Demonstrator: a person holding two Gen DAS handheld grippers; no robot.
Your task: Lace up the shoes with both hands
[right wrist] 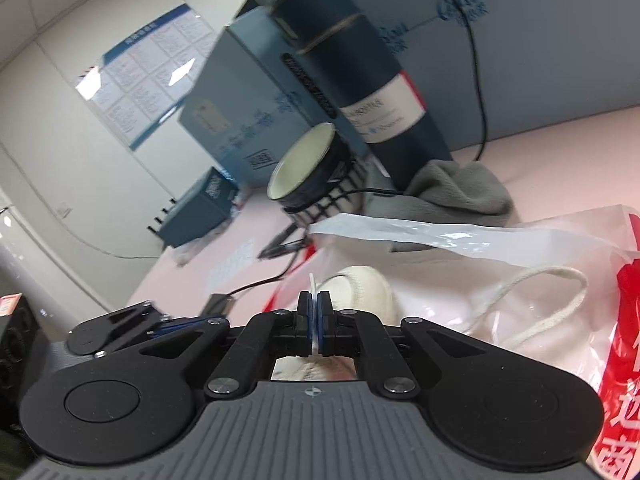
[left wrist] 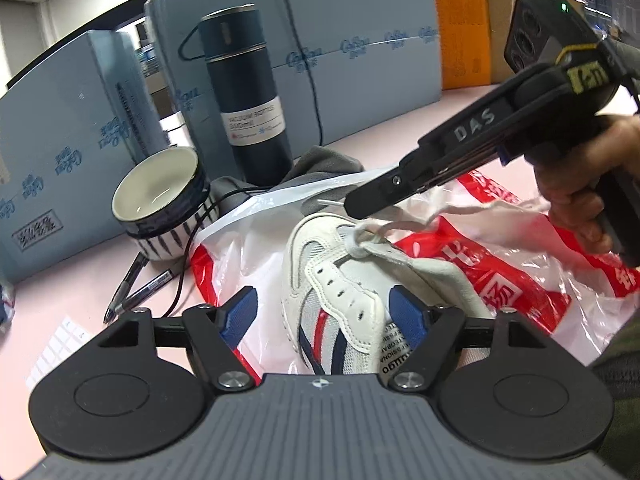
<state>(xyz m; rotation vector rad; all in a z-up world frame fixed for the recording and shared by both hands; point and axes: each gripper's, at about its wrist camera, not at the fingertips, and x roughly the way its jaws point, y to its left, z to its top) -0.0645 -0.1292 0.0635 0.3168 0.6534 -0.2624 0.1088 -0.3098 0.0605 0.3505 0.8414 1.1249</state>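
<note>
Shoe: the white sneaker [left wrist: 340, 300] with red and navy stripes lies on a red-and-white plastic bag [left wrist: 500, 280], toe pointing away from me, so the eyelet rows face up where I can reach them.
Left gripper: my left gripper [left wrist: 322, 312] has its blue pads spread apart on either side of the sneaker's throat; I judge it is there to steady the shoe, though I cannot tell whether the pads press on it.
Right gripper: my right gripper [right wrist: 313, 320] is pinched together on the tip of the white shoelace [right wrist: 540, 300], the aglet poking out between the pads so it can be aimed at an eyelet.
Lace: it loops through the far eyelets near the toe and trails over the bag to my right.
Progress: most eyelets look empty, so lacing seems barely begun.
Nearby: a striped mug [left wrist: 160, 204] and a dark vacuum bottle [left wrist: 246, 96] stand behind the bag.
</note>
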